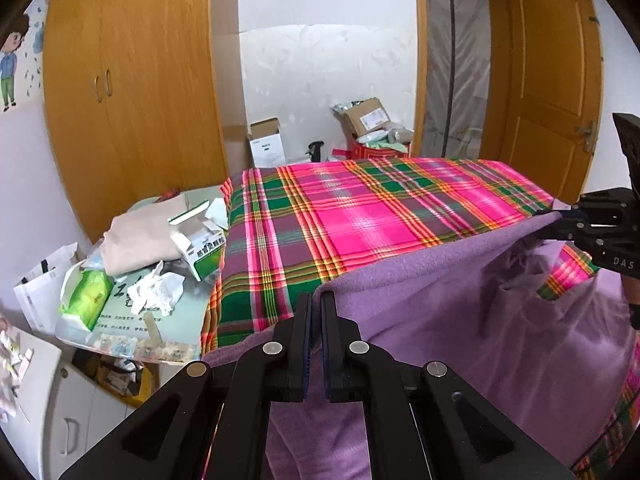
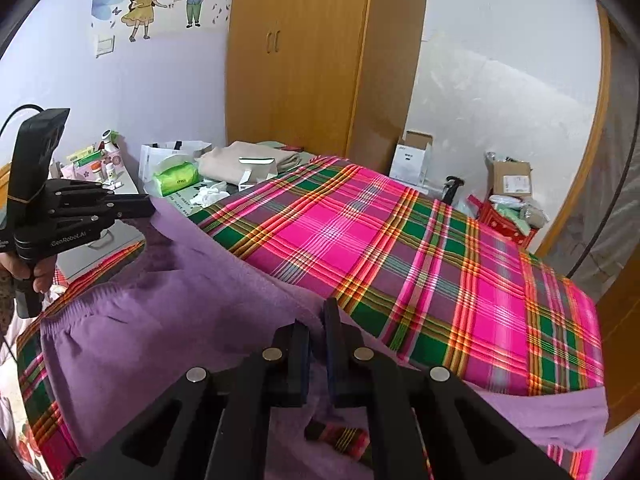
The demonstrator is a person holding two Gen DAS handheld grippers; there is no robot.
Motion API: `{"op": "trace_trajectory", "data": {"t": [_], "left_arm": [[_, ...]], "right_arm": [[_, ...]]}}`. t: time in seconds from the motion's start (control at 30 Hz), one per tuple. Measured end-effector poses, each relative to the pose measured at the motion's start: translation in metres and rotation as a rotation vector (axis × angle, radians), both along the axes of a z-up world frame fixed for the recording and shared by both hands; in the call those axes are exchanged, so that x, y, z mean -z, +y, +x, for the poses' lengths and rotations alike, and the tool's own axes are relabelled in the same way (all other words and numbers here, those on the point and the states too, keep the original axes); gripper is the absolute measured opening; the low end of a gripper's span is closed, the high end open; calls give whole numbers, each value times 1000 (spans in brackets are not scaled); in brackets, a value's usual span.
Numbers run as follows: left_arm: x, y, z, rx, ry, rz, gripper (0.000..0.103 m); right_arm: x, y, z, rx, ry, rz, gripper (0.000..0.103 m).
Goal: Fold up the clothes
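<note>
I held a claw in each hand over the bed (image 1: 360, 208), which was covered by a pink and green plaid sheet (image 2: 400, 248). The purple fleece garment (image 1: 460, 300) lay on the near part of that bed, with its upper edge lifted off the sheet between my two claws. My left claw (image 1: 316, 304) was pinched shut on the garment's edge, the fabric caught between the two narrow jaws. My right claw (image 2: 316, 320) was closed on the same edge further along, and purple cloth showed in the slim gap between its jaws. In the right wrist view I could see my left hand (image 2: 38, 276) gripping the handle of the left claw, beyond the bed's near left corner. The garment's gathered hem (image 2: 80, 300) rested on the sheet near that corner. Beside the bed, towards the wooden wardrobe (image 1: 132, 80), stood a cluttered table (image 1: 120, 332) carrying a folded beige cloth (image 1: 140, 240), a green tissue pack (image 1: 86, 300) and a small medicine box (image 1: 204, 252). Cardboard boxes (image 1: 368, 118) sat on the floor past the bed's far end.
</note>
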State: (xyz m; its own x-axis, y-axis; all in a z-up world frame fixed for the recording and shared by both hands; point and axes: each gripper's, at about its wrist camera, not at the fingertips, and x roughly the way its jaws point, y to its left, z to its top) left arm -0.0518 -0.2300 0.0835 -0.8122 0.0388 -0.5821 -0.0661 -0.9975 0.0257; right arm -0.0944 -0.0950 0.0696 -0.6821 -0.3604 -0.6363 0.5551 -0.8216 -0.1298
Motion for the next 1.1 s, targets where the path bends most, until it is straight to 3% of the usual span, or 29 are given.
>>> {"op": "trace_trajectory", "data": {"t": [0.5,1.1], "left_arm": [[-2,3,64,-30,47,53,4],[9,12,124,-45,79,97,4]], "right_arm": [[-6,-5,76,58,96,-46,6],[12,8,132,70,50,-99,6]]}}
